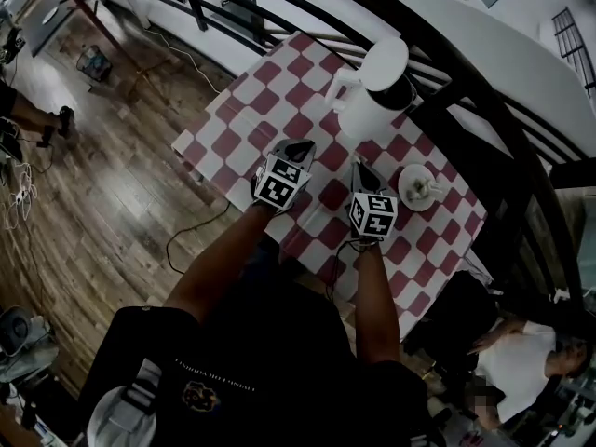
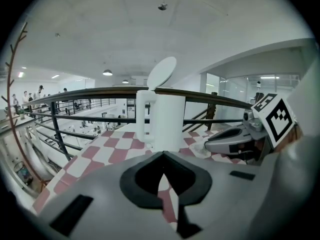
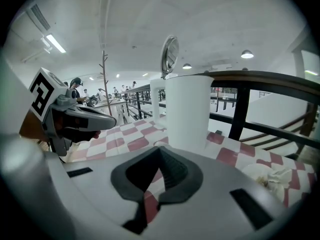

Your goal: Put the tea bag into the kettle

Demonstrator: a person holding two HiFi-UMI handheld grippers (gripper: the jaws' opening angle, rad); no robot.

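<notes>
The white kettle (image 1: 375, 89) stands on the checkered table with its lid (image 2: 162, 72) flipped up. To its right, the tea bag (image 1: 421, 187) lies on a small white plate (image 1: 407, 194). My left gripper (image 1: 300, 146) and right gripper (image 1: 361, 167) hover side by side over the table, just short of the kettle. Both are shut and hold nothing. The left gripper view has the kettle (image 2: 167, 119) straight ahead past the closed tips (image 2: 162, 154), with the right gripper (image 2: 232, 141) beside it. The right gripper view shows the kettle (image 3: 187, 114) ahead and the tea bag (image 3: 276, 176) low right.
The red-and-white checkered tablecloth (image 1: 233, 138) ends at a dark railing (image 1: 466, 110) behind the kettle. A person in white (image 1: 521, 357) sits at the lower right. The wooden floor (image 1: 102, 175) lies to the left of the table.
</notes>
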